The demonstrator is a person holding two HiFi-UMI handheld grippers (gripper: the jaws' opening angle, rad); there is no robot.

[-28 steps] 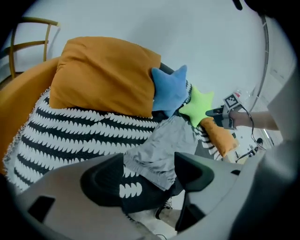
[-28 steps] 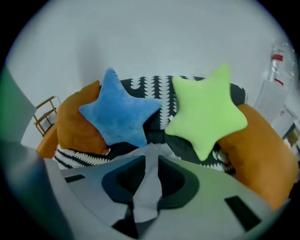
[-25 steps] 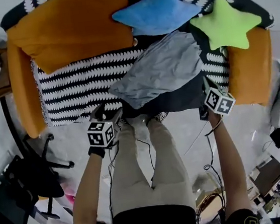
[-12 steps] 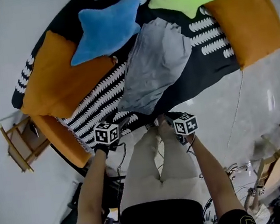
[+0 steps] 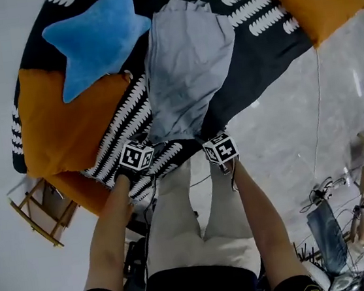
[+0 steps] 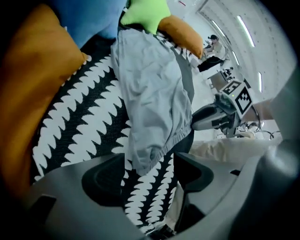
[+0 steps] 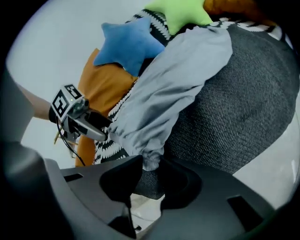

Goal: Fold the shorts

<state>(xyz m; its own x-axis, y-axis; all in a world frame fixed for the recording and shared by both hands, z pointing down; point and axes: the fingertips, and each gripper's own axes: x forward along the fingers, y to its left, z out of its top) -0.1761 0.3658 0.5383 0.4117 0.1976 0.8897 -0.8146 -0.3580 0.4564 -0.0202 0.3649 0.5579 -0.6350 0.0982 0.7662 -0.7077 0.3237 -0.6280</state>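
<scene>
Shorts [image 5: 185, 62]. Head view: they lie flat and unfolded on the patterned throw [image 5: 120, 126] over the sofa [image 5: 57, 144], right of the blue star pillow [image 5: 96, 33], with the gathered edge nearest. Left gripper [image 5: 144, 146] and right gripper [image 5: 211, 140] sit at the near-left and near-right corners.

Left gripper view: jaws spread, near-left corner at the mouth of the gap, nothing pinched.

Right gripper view: jaws have just been opening and are now partly spread. The tip of the near-right corner pokes between them, not clamped.

My read: zero folds done. Both corner grabs and the whole fold are left.
</scene>
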